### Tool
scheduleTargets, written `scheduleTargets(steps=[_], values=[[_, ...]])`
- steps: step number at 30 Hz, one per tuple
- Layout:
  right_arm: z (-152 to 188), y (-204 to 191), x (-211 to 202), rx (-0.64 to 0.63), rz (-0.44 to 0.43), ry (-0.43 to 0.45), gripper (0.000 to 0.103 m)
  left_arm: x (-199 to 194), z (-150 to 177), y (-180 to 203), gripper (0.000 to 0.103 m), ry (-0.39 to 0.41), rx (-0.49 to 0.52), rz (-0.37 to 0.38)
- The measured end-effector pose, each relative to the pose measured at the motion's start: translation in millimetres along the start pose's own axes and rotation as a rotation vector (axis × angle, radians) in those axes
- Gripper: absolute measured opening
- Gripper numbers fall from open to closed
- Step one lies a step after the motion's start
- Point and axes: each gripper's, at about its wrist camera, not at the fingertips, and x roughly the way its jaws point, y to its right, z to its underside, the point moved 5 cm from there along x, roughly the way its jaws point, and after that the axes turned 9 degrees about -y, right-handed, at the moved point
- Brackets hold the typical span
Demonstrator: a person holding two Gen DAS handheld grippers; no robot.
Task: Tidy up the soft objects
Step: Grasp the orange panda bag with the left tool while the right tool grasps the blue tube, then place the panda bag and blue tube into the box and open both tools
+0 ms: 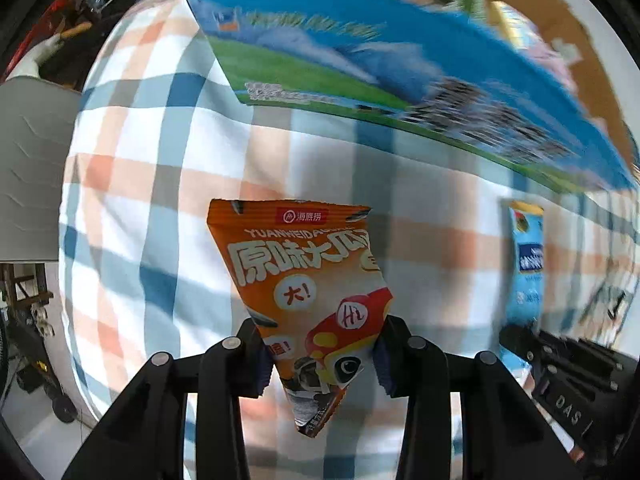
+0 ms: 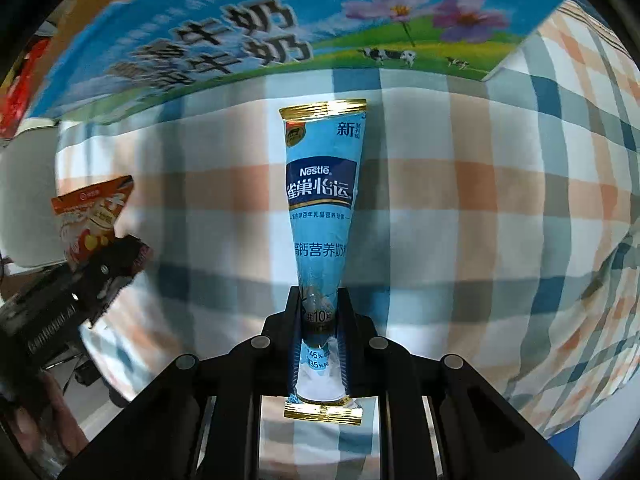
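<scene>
Checked cloth (image 2: pixel 460 200) in blue, orange and white covers the whole table, a plain bed under both of your grippers. Far across it stands the box (image 2: pixel 248 40), a milk carton printed with sky, meadow, cows and pink flowers; large characters for "牛奶" read on its side, the rest blurred. Its top looks open, with red and pale packets showing inside in the left wrist view, so I judge it to be where the soft packs go, and you have both packs lifted and aimed that way.

Your left gripper (image 1: pixel 320 354) has its jaws pinching the lower part of the orange pouch (image 1: pixel 304 276), held by its narrow end so the broad top fans out ahead, above the cloth and short of the box. It reads "海底捞", "YUANWEIDAGUA…", "原味大瓜", and "大!".

Your right gripper (image 2: pixel 320 340) has its jaws pressed onto the lower third of the blue sachet (image 2: pixel 322 208), with the gold-sealed tail poking out behind the pads. The long slim pack points straight at the box, also over the cloth. It reads "Nestlé", "雀巢怡运", "新", "高钙营养奶", plus "146%" and "35%" lower down.
</scene>
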Motion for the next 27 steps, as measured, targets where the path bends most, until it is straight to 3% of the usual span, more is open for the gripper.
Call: scheduleTargets(steps=[6,12,19,27], values=[[34,-11,-54,-0.055,-0.06,0.076,0.016,-56,33,16,0.037,0.075,0.076,0.045],[39,-11,-139,-0.075,-0.131,0.194,0.016,-124,12,36,0.037,0.154,0.154,0.079],[-16,-13,-210,-0.065,-0.118,0.314,0.016,-174,-49,56,0.037,0.261,0.209,0.022],[-76,0,-244,-0.011,-0.061,0.344,0.016,-191,-108,61,0.037,0.302,0.212,-0.014]])
